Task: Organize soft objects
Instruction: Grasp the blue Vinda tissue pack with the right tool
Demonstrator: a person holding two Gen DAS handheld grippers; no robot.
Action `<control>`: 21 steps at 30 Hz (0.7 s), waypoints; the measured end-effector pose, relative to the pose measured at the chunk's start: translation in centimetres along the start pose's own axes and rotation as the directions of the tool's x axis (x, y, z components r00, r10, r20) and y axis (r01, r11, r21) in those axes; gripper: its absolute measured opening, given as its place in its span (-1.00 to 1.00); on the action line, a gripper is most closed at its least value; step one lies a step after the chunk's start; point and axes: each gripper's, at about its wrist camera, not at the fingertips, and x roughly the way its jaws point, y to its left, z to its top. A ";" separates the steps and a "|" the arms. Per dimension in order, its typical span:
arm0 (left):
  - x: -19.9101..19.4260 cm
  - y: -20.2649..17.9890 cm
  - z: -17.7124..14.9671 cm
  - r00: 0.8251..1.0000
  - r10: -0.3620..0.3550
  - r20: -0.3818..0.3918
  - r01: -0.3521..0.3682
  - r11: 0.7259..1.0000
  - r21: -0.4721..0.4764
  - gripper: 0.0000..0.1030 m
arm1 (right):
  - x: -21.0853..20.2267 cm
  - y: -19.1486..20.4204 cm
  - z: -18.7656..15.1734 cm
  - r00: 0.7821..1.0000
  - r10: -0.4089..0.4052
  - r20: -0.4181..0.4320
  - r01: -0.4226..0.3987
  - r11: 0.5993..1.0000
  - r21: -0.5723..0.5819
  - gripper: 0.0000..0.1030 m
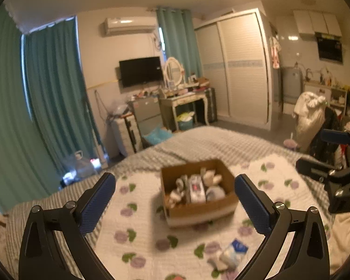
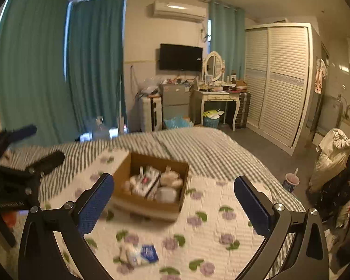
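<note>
The things in the box (image 1: 198, 206) are blurred in both views; what each one is cannot be told. The packet (image 2: 140, 253) on the bed is smeared too, its print unreadable. The other hand-held gripper (image 1: 333, 154) is cut off by the picture's edge.

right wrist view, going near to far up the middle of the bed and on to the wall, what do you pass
blue and white packet → cardboard box holding soft items → grey striped blanket → white dressing table → black tv on the wall

Both grippers are open and hold nothing.
</note>
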 end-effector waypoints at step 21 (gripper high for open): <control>11.3 -1.1 -18.9 0.932 0.027 -0.362 -0.080 0.988 -0.132 1.00 | 17.8 2.8 -19.6 0.899 0.226 -0.375 -0.170 0.970 0.176 0.99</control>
